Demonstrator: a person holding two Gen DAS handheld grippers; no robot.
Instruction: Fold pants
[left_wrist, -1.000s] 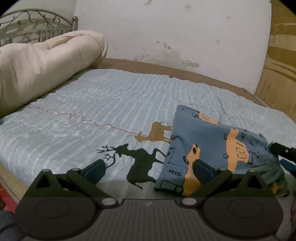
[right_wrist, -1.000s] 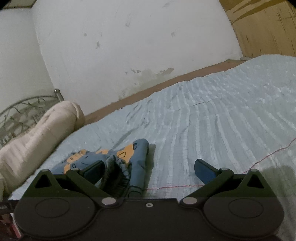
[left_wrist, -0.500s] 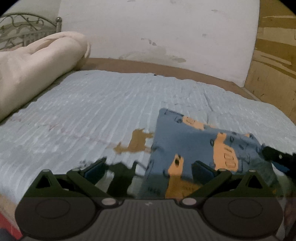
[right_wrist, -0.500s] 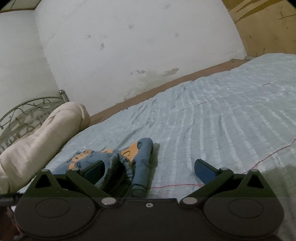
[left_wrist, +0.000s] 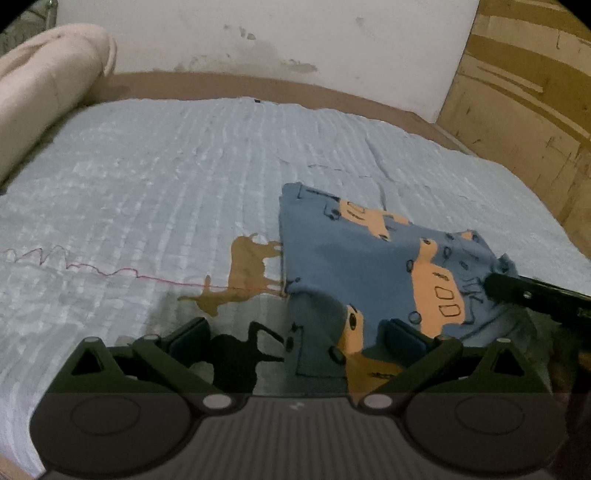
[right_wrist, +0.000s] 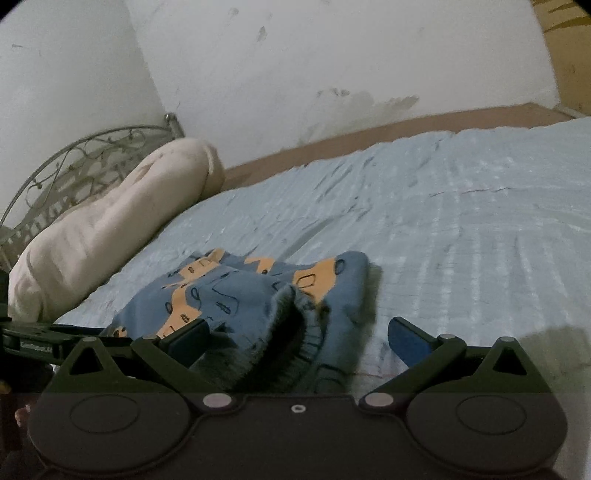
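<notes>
Folded blue pants (left_wrist: 369, 266) with orange car prints lie on the light blue bedspread (left_wrist: 166, 184). My left gripper (left_wrist: 295, 339) is open low over the bed, and the pants' near corner sits between its fingers, closer to the right finger (left_wrist: 402, 336). The right gripper's black body (left_wrist: 535, 295) reaches in at the pants' right edge. In the right wrist view the pants (right_wrist: 229, 291) show their grey ribbed waistband (right_wrist: 295, 332) gaping towards me. My right gripper (right_wrist: 299, 339) is open with that waistband between its fingers, not pinched.
A rolled cream duvet (right_wrist: 110, 229) lies along the bed's left side below a metal headboard (right_wrist: 74, 158). A wooden panel (left_wrist: 524, 92) stands at the right. Brown and black deer prints (left_wrist: 255, 269) mark the bedspread left of the pants.
Both grippers have come closer to the pants and lower. The waistband now lies between the right fingers, and the pants' corner between the left fingers. The pants themselves have not moved.
</notes>
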